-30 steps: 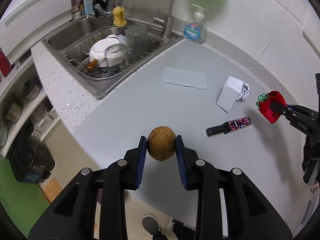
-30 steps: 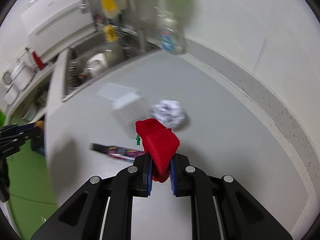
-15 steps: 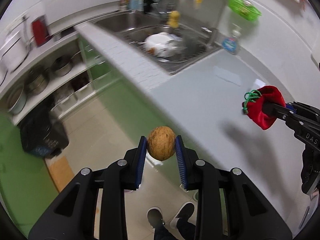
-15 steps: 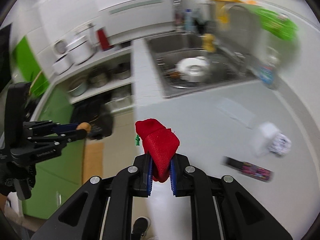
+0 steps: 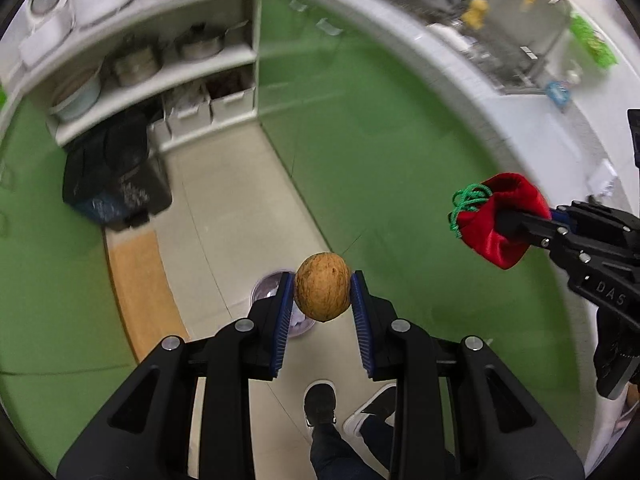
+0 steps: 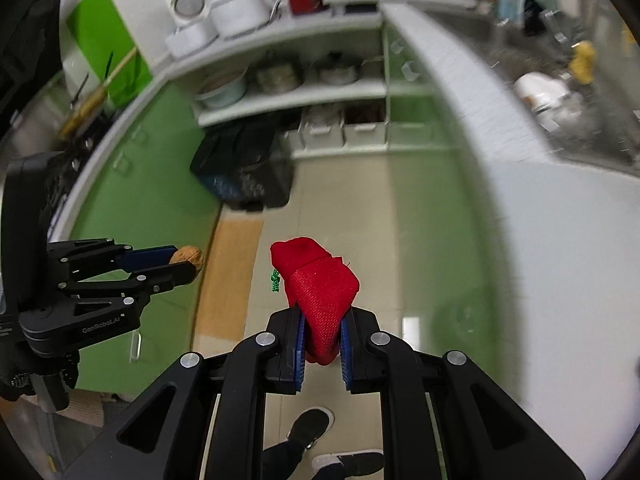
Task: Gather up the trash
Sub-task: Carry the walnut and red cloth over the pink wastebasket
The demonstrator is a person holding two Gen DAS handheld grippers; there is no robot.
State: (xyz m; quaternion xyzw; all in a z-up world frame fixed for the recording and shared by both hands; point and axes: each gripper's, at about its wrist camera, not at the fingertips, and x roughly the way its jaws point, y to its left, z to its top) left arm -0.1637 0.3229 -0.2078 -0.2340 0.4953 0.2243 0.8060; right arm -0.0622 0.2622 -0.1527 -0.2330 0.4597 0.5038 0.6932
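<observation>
above the pale tiled kitchen floor (image 5: 224, 216), between green cabinet fronts (image 5: 380, 128), a person held two black grippers pointing steeply down. the left gripper (image 5: 322, 298) was clamped on a round brown walnut-like nut (image 5: 322, 292), pinched between its blue pads, with a small round purple bin (image 5: 266, 294) on the floor partly hidden behind it. well apart to the side, the right gripper (image 6: 322, 338) was squeezed tight on a red cloth pouch (image 6: 320, 284) with a green drawstring (image 6: 275, 278), the fabric bulging up above the pads. a dark bag (image 6: 244, 168) sat blurred by open shelves of pots (image 6: 280, 76), and the person's dark shoes (image 5: 320, 402) showed below, on the floor by an orange mat (image 5: 140, 280)
</observation>
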